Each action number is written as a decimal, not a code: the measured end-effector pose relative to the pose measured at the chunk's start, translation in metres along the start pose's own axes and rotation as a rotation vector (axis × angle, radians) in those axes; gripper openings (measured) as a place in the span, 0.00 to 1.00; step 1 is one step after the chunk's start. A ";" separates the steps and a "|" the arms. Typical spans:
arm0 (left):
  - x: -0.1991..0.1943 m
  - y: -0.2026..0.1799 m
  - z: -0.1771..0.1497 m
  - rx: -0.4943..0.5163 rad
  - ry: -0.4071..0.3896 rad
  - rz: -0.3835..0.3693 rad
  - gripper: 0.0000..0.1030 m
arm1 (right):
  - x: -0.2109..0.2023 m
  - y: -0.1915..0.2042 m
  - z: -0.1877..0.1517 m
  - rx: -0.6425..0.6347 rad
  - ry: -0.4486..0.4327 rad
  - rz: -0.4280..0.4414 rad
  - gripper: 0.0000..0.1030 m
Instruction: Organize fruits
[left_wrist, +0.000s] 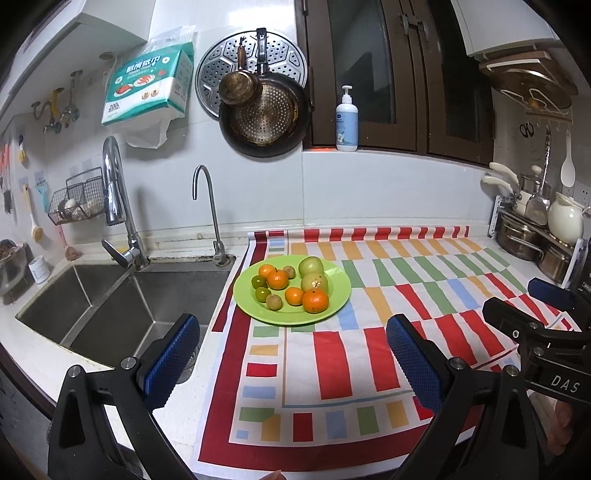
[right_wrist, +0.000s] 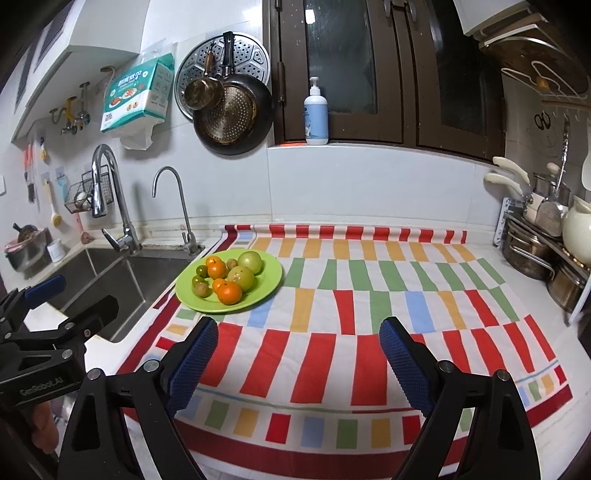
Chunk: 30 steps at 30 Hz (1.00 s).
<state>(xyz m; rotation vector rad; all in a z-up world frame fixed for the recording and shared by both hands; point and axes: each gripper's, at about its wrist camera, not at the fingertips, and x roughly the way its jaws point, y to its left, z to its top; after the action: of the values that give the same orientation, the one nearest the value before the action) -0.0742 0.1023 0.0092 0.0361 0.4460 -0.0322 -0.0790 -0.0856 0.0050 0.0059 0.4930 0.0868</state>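
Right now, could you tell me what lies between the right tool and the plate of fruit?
Only bare striped cloth, as the right wrist view shows. The open right tool hangs short of the plate, with nothing in the way.

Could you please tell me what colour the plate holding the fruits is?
The round plastic plate is lime green, clearest in the left wrist view.

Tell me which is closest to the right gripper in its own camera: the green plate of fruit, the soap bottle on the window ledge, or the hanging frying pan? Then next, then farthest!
From the right gripper:
1. Green plate, on the striped cloth, ahead and left.
2. Soap bottle, on the ledge behind the counter, straight ahead.
3. Frying pan, hanging on the wall, up and left. Bottle and pan are nearly too close to call.
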 end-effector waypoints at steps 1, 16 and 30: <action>-0.001 -0.001 0.000 0.001 -0.001 0.001 1.00 | -0.003 -0.001 0.000 0.001 -0.002 0.000 0.87; -0.021 -0.013 -0.003 0.020 -0.027 0.007 1.00 | -0.025 -0.008 -0.004 0.006 -0.028 -0.004 0.87; -0.025 -0.015 -0.003 0.017 -0.030 0.010 1.00 | -0.031 -0.010 -0.004 0.004 -0.029 0.004 0.87</action>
<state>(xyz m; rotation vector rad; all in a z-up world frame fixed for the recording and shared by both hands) -0.0987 0.0882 0.0171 0.0548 0.4160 -0.0272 -0.1072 -0.0978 0.0156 0.0117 0.4638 0.0893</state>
